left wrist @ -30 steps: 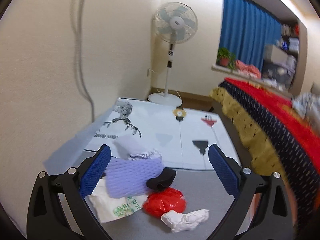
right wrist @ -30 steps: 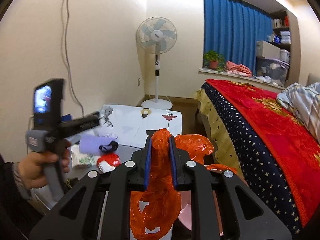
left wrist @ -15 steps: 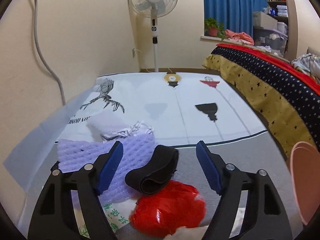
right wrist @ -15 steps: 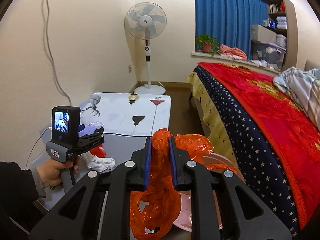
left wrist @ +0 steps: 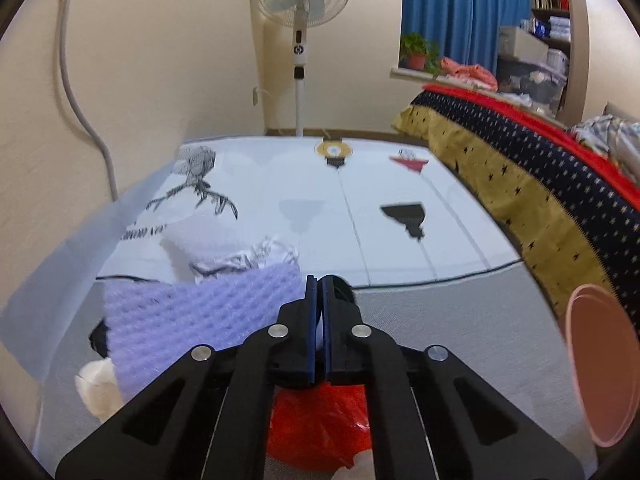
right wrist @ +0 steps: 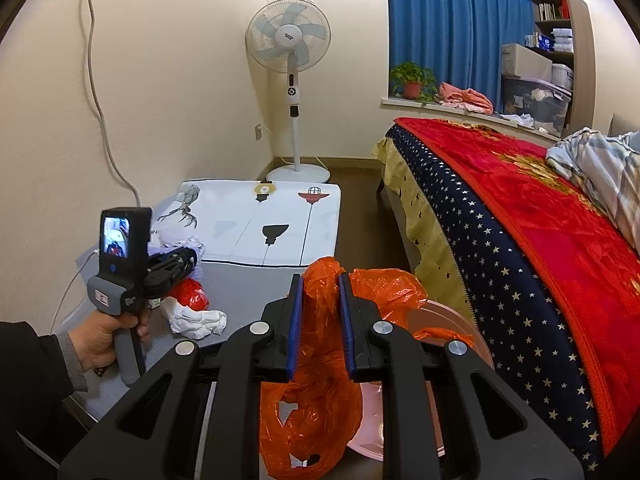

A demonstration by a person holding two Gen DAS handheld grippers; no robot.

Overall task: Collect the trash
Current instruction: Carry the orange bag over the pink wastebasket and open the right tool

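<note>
A: Left gripper was recorded low over the trash pile; its jaws had just been closing and were noted pressed together.

B: Was anything held?

A: A black band was seen right at the tips, partly hidden behind one finger. Whether it was pinched could not be told. The handle was seen clasped in the left hand.

B: The other trash?

A: All was logged on the grey table. A lavender foam sheet was noted just left of the jaws, a red crumpled wrapper beneath the linkage, and a white paper wad beside the wrapper.

B: Right gripper?

A: It was found clamped on a bunched fold of the orange plastic bag. The rest of the bag was seen hanging below the fingers, over a pink basin placed between table and bed.
</note>
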